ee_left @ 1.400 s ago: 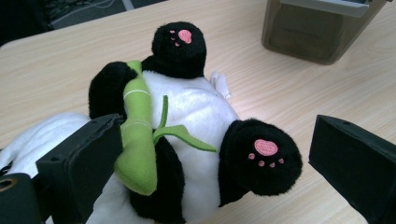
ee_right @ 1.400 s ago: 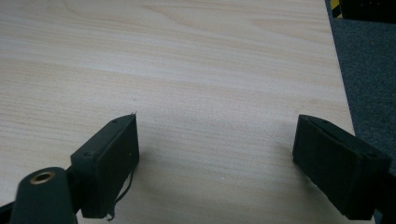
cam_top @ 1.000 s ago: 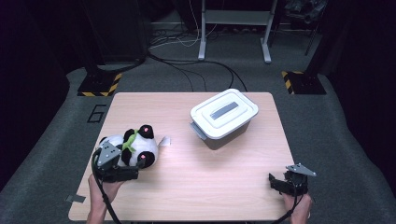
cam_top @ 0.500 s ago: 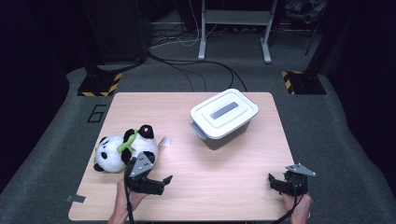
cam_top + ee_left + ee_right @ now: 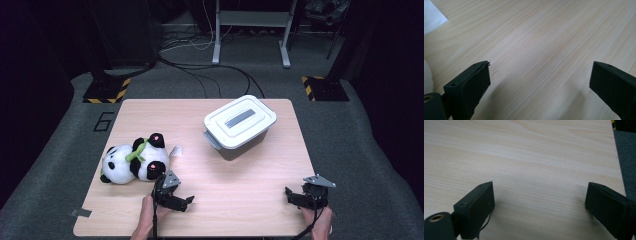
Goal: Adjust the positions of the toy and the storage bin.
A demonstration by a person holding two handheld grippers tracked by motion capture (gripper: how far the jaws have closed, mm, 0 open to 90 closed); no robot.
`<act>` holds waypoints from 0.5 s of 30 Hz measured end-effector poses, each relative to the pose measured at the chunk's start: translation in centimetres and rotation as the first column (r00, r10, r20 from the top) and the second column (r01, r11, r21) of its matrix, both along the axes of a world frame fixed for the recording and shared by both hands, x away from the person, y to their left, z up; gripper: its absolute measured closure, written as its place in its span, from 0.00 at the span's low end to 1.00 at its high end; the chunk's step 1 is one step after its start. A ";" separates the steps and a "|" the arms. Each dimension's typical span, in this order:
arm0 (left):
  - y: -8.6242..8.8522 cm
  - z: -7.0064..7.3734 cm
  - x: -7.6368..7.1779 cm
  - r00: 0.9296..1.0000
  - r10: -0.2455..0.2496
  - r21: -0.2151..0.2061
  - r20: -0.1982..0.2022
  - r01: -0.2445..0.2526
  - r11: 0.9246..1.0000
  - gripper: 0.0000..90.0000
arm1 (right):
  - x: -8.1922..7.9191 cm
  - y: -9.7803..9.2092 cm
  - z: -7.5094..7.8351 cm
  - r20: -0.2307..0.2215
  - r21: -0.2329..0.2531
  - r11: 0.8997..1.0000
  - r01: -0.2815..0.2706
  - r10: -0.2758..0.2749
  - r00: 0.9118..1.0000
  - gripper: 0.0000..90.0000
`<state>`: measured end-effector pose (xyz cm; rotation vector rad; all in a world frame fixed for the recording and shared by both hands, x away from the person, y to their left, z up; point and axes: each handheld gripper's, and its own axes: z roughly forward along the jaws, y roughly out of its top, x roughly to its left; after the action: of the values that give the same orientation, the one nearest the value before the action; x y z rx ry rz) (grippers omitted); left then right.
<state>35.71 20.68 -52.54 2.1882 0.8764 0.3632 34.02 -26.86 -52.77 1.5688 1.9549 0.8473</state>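
Note:
A plush panda (image 5: 132, 162) with a green scarf lies on its side at the left of the wooden table (image 5: 200, 150). Just right of and below it, near the front edge, my left gripper (image 5: 180, 197) stands open over bare wood; its jaws are wide apart in the left gripper view (image 5: 539, 82), with a white tag corner (image 5: 432, 16) at top left. A white lidded plastic box (image 5: 239, 125) sits at the back right. My right gripper (image 5: 295, 196) rests open at the front right corner, its jaws (image 5: 539, 205) spread over bare wood.
The table's right edge (image 5: 620, 170) runs close beside the right gripper, with dark carpet beyond. A small white tag (image 5: 176, 150) lies by the panda's foot. Cables, a metal stand and hazard-striped bases sit on the floor behind the table.
My left gripper let go of the panda and moved right and toward the front edge; it now sits open on bare wood. The panda lies free. The right gripper has not moved.

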 end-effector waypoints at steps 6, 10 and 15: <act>-0.1 -0.5 0.3 1.000 0.003 0.014 0.005 -0.003 1.000 0.03 | 0.3 0.4 0.2 -0.017 0.014 0.999 -0.035 0.035 0.999 0.05; -0.2 -0.4 0.3 1.000 0.006 0.022 0.008 -0.006 1.000 0.03 | 0.8 1.3 1.0 -0.008 0.025 0.998 -0.065 0.065 0.998 0.04; -0.1 -0.4 0.4 1.000 -0.004 0.028 0.003 0.004 1.000 0.03 | 1.6 3.1 3.0 0.011 0.024 0.992 -0.126 0.125 0.992 0.04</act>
<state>36.06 20.56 -52.95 2.2139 0.8697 0.3787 35.62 -23.74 -49.78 1.4648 2.0613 0.9300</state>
